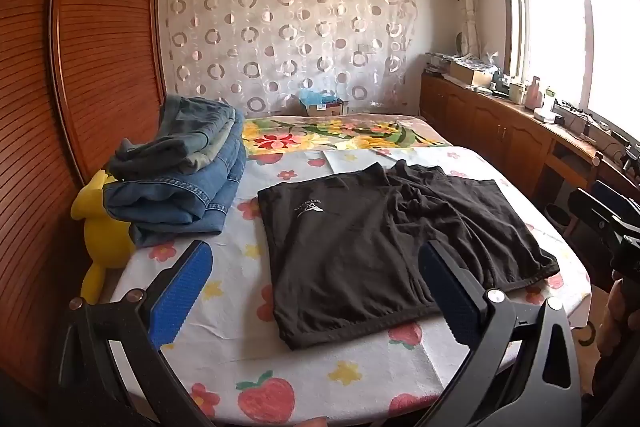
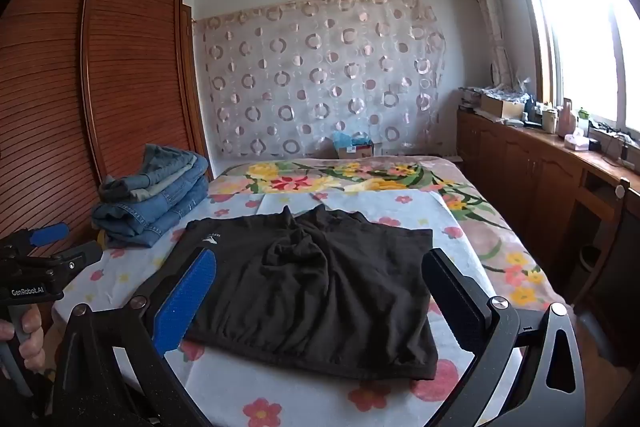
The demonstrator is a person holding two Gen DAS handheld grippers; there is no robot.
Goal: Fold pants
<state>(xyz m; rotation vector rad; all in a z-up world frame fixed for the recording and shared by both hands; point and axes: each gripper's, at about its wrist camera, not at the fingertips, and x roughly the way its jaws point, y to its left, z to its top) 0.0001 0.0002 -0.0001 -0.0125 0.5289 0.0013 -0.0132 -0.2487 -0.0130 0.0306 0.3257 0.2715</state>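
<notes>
Fingers (image 1: 182,291) spread wide, empty, over black pants (image 1: 384,247); only left view shows yellow toy (image 1: 102,223).

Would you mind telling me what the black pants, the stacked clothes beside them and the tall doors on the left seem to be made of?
Black pants: probably a soft matte knit such as jersey; they lie limp with loose folds and no sheen.
Stacked clothes: blue denim, judging by the faded weave and stitched seams.
Doors: reddish-brown wood, or a wood look, with fine horizontal slats and a slight gloss.
</notes>
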